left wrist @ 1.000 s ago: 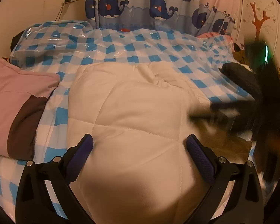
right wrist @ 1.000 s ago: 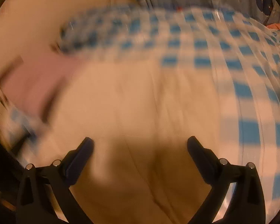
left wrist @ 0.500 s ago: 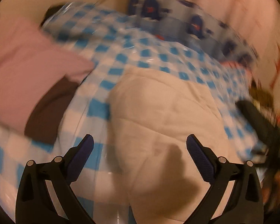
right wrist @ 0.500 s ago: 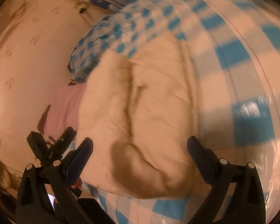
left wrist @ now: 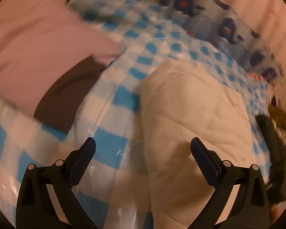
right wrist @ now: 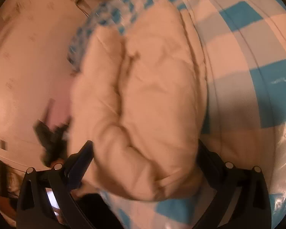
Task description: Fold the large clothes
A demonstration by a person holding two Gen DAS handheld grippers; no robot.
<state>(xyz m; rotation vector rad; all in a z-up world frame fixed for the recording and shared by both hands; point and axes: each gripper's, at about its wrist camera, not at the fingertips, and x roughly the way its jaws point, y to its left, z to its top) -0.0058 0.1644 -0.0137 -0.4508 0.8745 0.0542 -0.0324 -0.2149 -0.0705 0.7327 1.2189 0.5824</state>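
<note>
A cream quilted jacket [left wrist: 190, 114] lies folded in a puffy bundle on the blue-and-white checked bed cover [left wrist: 112, 145]. My left gripper [left wrist: 143, 148] is open over the jacket's left edge, nothing between its fingers. In the right wrist view the jacket [right wrist: 143, 95] bulges up close. My right gripper [right wrist: 143, 152] is open, with the jacket's near folded end sitting between its wide-spread fingers. The cloth partly covers its right finger. Both views are motion-blurred. Each gripper shows as a dark blur in the other's view: the right gripper [left wrist: 272, 152] and the left gripper [right wrist: 49, 133].
A pink and brown garment [left wrist: 38, 47] lies on the bed to the jacket's left. A whale-print curtain [left wrist: 209, 13] hangs behind the bed. Clear plastic covers the checked cover [right wrist: 257, 57], and a bare wall [right wrist: 28, 57] runs along the bed's far side.
Both grippers swung fast and stayed open. The left one moved toward the jacket's left edge. The right one dropped to the jacket's near end, which now sits between its fingers.
</note>
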